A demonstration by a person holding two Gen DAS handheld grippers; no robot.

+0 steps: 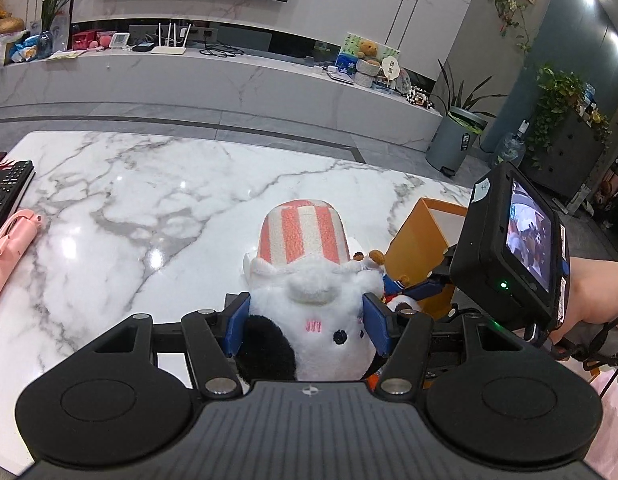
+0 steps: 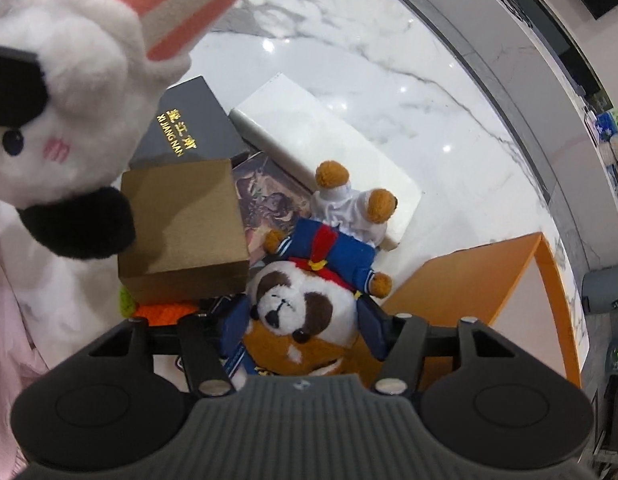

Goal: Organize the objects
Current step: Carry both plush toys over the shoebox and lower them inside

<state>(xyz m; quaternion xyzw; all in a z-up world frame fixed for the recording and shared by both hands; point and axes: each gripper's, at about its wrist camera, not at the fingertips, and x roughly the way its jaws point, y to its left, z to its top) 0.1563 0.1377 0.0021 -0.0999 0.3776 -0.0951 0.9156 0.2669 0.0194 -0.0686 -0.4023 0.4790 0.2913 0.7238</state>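
My left gripper (image 1: pixel 307 326) is shut on a white plush cow (image 1: pixel 309 308) with a black patch and a pink-striped cup-shaped base; it is held above the marble table (image 1: pixel 129 200). The cow also shows at the upper left of the right wrist view (image 2: pixel 69 92). My right gripper (image 2: pixel 303 320) is shut on the head of a brown and white plush dog (image 2: pixel 305 312) in a blue sailor suit, held upside down over an orange box (image 2: pixel 469 292). The right gripper's camera body (image 1: pixel 513 252) is seen right of the cow.
Under the dog lie a brown cardboard box (image 2: pixel 185 232), a black box with gold lettering (image 2: pixel 189 124), a white box (image 2: pixel 329 152) and a printed book cover (image 2: pixel 265 200). A pink stick (image 1: pixel 9 248) and remote controls (image 1: pixel 9 192) lie at the table's left edge.
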